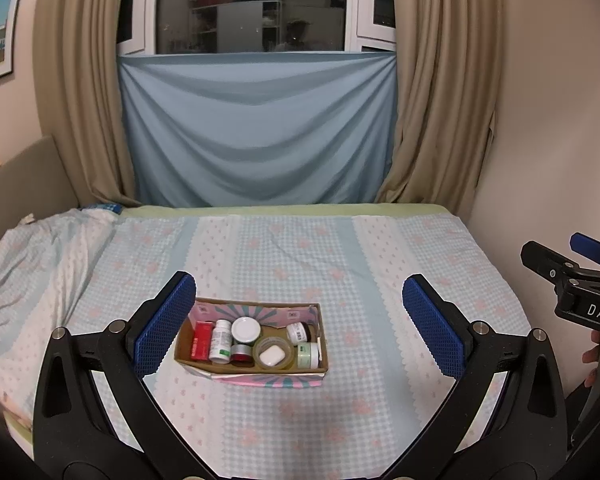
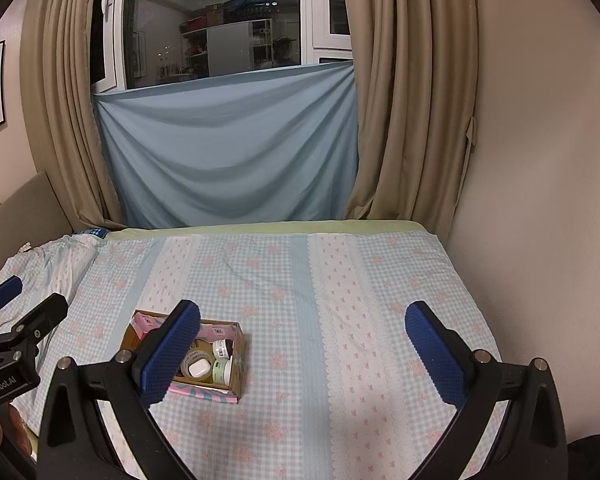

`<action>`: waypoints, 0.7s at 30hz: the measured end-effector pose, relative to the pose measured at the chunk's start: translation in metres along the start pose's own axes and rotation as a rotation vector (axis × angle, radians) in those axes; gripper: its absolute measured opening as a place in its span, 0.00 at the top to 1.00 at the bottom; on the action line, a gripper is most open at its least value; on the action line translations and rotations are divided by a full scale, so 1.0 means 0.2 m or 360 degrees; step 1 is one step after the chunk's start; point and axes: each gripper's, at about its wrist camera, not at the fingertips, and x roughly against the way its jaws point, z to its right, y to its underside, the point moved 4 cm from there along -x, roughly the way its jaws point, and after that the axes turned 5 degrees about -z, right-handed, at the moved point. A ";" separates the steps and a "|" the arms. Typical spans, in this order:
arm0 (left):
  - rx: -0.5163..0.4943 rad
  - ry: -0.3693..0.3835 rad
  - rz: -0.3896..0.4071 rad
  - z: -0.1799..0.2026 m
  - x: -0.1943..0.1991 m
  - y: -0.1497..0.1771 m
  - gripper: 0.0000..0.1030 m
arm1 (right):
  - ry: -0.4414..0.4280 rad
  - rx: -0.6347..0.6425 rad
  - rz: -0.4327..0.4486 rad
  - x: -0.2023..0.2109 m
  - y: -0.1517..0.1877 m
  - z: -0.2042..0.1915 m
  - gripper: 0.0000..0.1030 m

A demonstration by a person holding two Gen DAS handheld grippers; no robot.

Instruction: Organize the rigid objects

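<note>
A shallow cardboard box (image 1: 320,322) (image 2: 239,354) sits on the bed. Inside stand a red packet (image 1: 202,340), a white pill bottle (image 1: 221,341), a white-lidded jar (image 1: 245,329), a small red jar (image 1: 242,353), a tape roll (image 1: 275,354) with a white earbud case (image 1: 272,356) (image 2: 198,368) in it, a dark jar (image 1: 300,332) (image 2: 223,347) and a green jar (image 1: 309,355) (image 2: 221,371). My left gripper (image 1: 300,326) is open, above and in front of the box. My right gripper (image 2: 302,354) is open, to the right of the box; its left finger (image 2: 170,354) hides the box's left half.
The bed sheet (image 1: 300,252) is checked light blue with pink flowers. A rumpled blanket (image 1: 32,256) lies at the left. A wall (image 2: 540,200) borders the bed on the right. Beige curtains (image 1: 440,80) and a blue cloth (image 1: 256,128) hang behind.
</note>
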 end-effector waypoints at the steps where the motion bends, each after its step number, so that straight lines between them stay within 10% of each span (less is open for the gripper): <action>1: 0.0001 0.0000 0.0000 0.00 0.00 0.00 0.00 | -0.0002 0.0002 0.0000 -0.01 -0.01 0.00 0.01; 21: 0.0018 -0.0061 0.0036 -0.02 0.00 -0.02 0.00 | 0.0000 0.0017 0.0009 -0.02 -0.02 -0.03 0.01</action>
